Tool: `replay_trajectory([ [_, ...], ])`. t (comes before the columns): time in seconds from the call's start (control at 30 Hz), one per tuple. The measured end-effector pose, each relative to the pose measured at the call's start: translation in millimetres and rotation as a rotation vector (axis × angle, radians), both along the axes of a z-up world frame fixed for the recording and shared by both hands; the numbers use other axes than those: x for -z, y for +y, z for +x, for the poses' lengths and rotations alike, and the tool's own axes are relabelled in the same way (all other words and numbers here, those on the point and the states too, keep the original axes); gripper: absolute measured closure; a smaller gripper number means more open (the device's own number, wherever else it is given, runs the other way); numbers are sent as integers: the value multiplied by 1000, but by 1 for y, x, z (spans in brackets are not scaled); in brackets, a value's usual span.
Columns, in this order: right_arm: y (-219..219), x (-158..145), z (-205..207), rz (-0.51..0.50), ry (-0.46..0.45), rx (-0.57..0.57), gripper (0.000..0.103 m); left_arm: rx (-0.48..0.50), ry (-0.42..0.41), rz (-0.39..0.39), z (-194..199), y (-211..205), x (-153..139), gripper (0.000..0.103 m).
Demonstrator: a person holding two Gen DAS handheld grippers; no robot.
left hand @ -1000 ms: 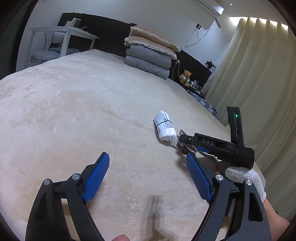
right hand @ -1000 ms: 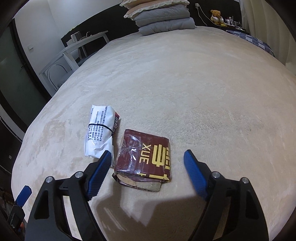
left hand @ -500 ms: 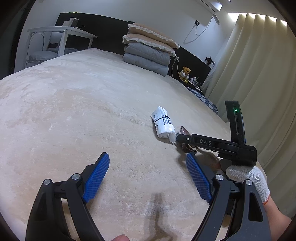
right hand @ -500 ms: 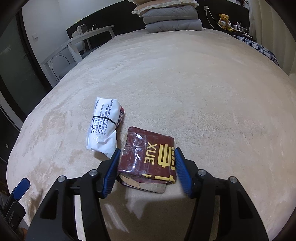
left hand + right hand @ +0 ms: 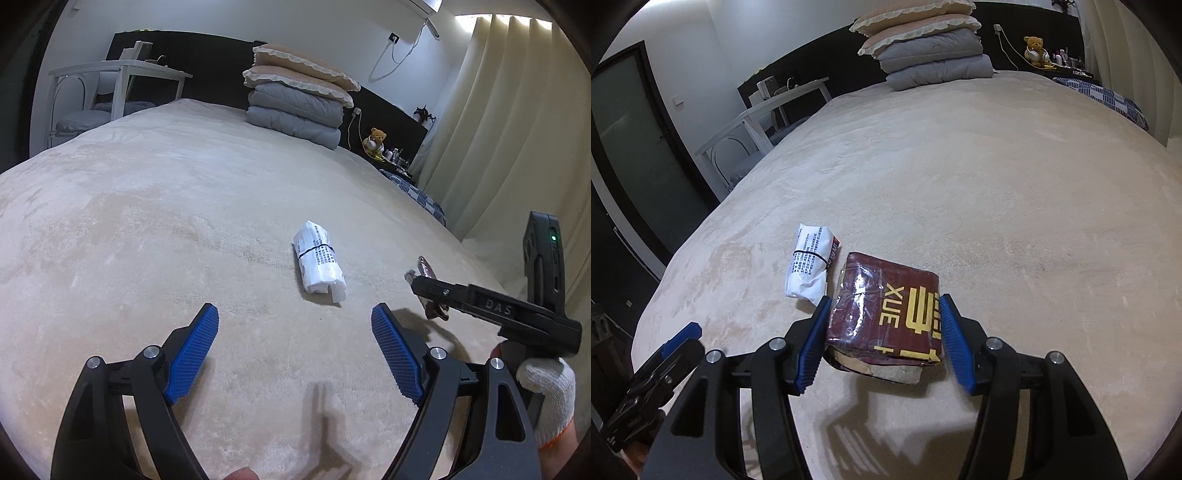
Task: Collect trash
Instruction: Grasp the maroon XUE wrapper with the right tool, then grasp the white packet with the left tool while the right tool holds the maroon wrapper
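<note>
A dark red packet with yellow lettering (image 5: pixel 886 314) hangs a little above the beige bed cover (image 5: pixel 960 177), casting a shadow beneath it. My right gripper (image 5: pixel 882 328) is shut on it, one blue pad against each side. A white rolled packet with a black band (image 5: pixel 809 266) lies on the cover just left of it. In the left wrist view that white packet (image 5: pixel 319 266) lies ahead of my left gripper (image 5: pixel 295 325), which stands open and empty over the cover. The right gripper (image 5: pixel 428 291) shows at the right edge there, with the red packet (image 5: pixel 424 267) mostly hidden behind it.
A stack of folded quilts and pillows (image 5: pixel 299 107) sits at the head of the bed. A white desk and chair (image 5: pixel 110 96) stand on the left side, curtains (image 5: pixel 509 129) on the right. A teddy bear (image 5: pixel 376 142) sits on a bedside shelf. A gloved hand (image 5: pixel 546 391) holds the right gripper.
The right gripper's jaws closed on the red packet and lifted it off the cover. The left gripper moved so the white packet now lies more centred ahead of it.
</note>
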State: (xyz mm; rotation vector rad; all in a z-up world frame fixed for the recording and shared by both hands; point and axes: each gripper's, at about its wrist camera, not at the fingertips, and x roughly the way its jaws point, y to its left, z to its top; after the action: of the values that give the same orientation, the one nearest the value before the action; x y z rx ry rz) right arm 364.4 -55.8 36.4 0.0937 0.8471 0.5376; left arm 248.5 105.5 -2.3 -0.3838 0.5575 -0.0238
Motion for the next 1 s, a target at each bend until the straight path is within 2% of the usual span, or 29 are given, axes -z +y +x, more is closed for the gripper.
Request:
replay_trajectory([
  [0.3, -36, -4, -8, 41, -27, 2, 45, 31, 12, 34, 43, -20, -2, 20],
  [0.5, -45, 1, -6, 27, -38, -4, 45, 47, 31, 49, 64, -26, 0, 21],
  [0.63, -50, 1, -5, 34, -35, 0, 45, 37, 72, 91, 84, -31, 6, 22],
  [0.77, -53, 6, -5, 26, -25, -2, 45, 29, 118, 87, 102, -30, 16, 22],
  [0.8, -53, 7, -5, 23, -23, -2, 45, 26, 127, 93, 104, -30, 18, 25],
  [0.83, -55, 8, -5, 23, -21, -1, 45, 28, 141, 94, 108, -30, 20, 32],
  [0.9, -56, 9, -3, 25, -16, 1, 45, 31, 162, 72, 114, -29, 23, 36],
  [1.0, -56, 10, -3, 28, -16, -6, 45, 21, 186, 62, 118, -28, 28, 48],
])
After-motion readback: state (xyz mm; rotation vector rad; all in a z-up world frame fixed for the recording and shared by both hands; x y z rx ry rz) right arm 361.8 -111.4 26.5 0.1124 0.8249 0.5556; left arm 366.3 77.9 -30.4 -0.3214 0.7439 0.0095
